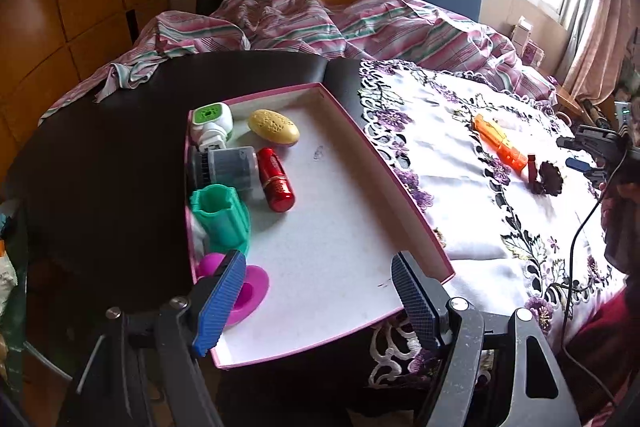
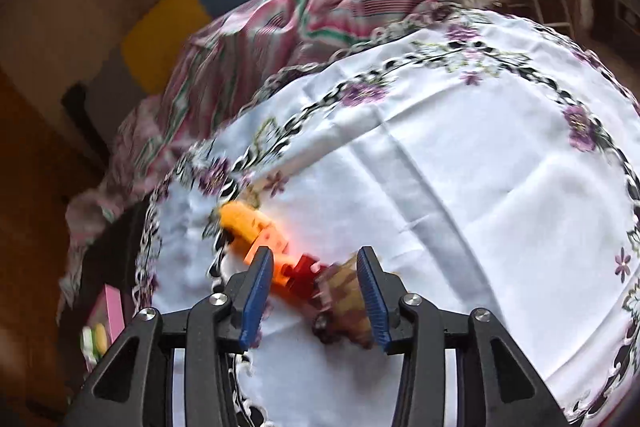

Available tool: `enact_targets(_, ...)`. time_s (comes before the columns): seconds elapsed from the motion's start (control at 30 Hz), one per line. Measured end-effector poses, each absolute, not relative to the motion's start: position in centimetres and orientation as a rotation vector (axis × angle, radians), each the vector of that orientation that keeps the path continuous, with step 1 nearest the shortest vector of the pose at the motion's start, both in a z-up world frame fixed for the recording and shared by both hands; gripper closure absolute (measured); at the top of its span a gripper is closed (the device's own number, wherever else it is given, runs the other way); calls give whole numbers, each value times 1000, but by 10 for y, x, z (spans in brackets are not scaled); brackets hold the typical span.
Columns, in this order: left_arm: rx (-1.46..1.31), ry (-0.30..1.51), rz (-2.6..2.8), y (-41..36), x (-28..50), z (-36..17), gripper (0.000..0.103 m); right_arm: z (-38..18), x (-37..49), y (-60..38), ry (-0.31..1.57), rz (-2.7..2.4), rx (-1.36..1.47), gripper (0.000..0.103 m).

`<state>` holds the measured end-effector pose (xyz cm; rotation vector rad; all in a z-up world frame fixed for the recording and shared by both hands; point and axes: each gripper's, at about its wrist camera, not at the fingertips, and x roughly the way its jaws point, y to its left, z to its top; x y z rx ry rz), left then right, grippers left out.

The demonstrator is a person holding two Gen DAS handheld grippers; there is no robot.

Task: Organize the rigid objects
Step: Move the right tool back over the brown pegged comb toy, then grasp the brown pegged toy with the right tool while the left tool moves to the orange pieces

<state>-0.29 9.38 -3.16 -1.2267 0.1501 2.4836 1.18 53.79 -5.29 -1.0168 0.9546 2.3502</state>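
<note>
The left wrist view looks steeply down past its open jaws into a shallow pink-rimmed white cardboard tray, close below. The right wrist view, blurred, tilts down over a white purple-flowered embroidered tablecloth. Both share the long orange plastic toy, lying just ahead of the right jaws

The left gripper has two blue ribbed pads on black angular finger arms, with round silver screws at the joints and triangular cut-outs in the outer struts. The right gripper is built the same: blue ribbed pads, black frame, silver screws. Seen from the left wrist at three o'clock, it trails a thin black cable past a dark red sleeve.
</note>
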Motion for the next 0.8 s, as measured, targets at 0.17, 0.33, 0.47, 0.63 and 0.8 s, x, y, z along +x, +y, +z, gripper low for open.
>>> enact_targets(0.17, -1225, 172, 2448, 107, -2, -32, 27, -57, 10, 541, 956, 2306, -1061, 57)
enact_targets(0.33, -1226, 180, 2414, 117, -2, -33, 27, -68, 6, 541, 948, 2286, -1121, 44)
enact_targets(0.47, -1227, 181, 2393, 125, -3, -33, 27, -73, 0, 536, 896, 2290, -1188, 33)
enact_targets(0.63, -1208, 182, 2368, 134, -4, -29, 27, -77, -11, 523, 752, 2301, -1267, 33)
enact_targets(0.8, -1184, 176, 2329, 150, -7, -24, 27, -89, -18, 517, 617, 2250, -1370, 45)
